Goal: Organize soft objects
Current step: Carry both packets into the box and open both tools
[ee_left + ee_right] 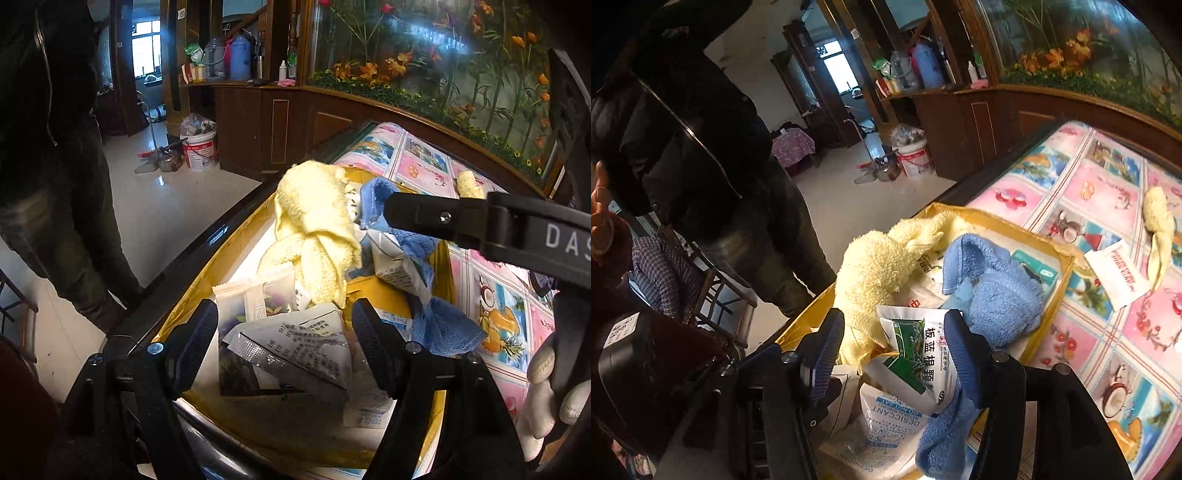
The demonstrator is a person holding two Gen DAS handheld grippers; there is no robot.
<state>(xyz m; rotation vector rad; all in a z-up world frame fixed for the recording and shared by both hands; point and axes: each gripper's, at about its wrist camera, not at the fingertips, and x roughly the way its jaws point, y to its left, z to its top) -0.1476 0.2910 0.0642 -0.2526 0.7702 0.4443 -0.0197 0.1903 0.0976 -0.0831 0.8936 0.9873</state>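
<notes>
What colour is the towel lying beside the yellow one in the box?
Blue; the blue towel shows best in the right wrist view.

My left gripper (284,347) and right gripper (894,354) are black frames with ribbed dark-blue pads (373,339) and silver screws at the finger hinges. White letters "DAS" mark the right one's body. I wear a white knit glove (550,387).

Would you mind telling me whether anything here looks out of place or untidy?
Yes: one small yellow cloth lies alone on the patterned tablecloth, outside the yellow box, beside a white sachet. Inside the box, the yellow towel and blue towel lie crumpled over loose packets.
</notes>
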